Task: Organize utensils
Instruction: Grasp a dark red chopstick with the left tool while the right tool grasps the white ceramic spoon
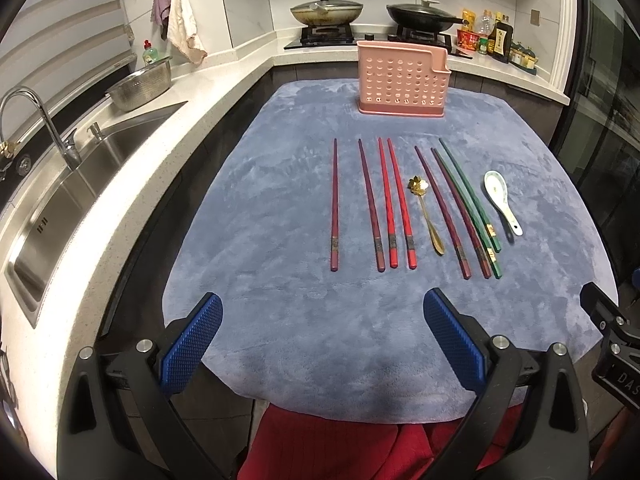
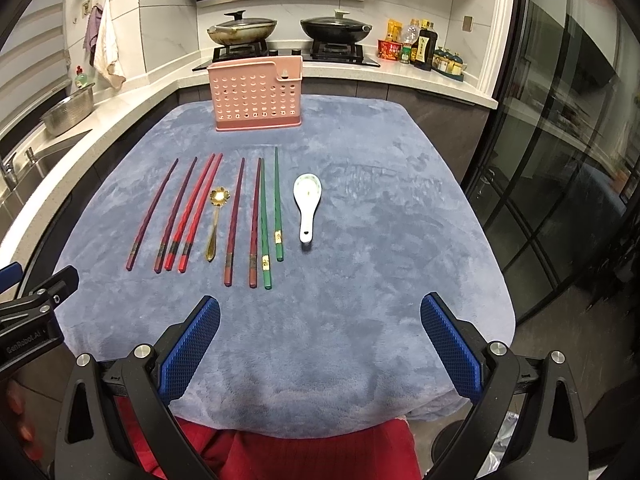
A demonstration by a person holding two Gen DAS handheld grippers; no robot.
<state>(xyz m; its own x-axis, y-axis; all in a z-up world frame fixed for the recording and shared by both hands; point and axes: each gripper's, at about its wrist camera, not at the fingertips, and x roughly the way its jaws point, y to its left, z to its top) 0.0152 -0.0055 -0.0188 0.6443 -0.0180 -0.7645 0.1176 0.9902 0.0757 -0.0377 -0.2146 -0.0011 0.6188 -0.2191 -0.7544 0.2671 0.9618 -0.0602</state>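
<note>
Red, maroon, green chopsticks [image 2: 264,224] side-by-side

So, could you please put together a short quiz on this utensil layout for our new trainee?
1. How many green chopsticks lie on the blue cloth?
2. True or false: the gold spoon already stands in the pink holder.
3. Which utensil lies farthest right in the row: A) the white spoon, B) a red chopstick, C) the gold spoon?

Key:
1. Two.
2. False; it lies flat among the chopsticks.
3. A.

Both the left tongs and the right tongs are open, holding nothing.
</note>
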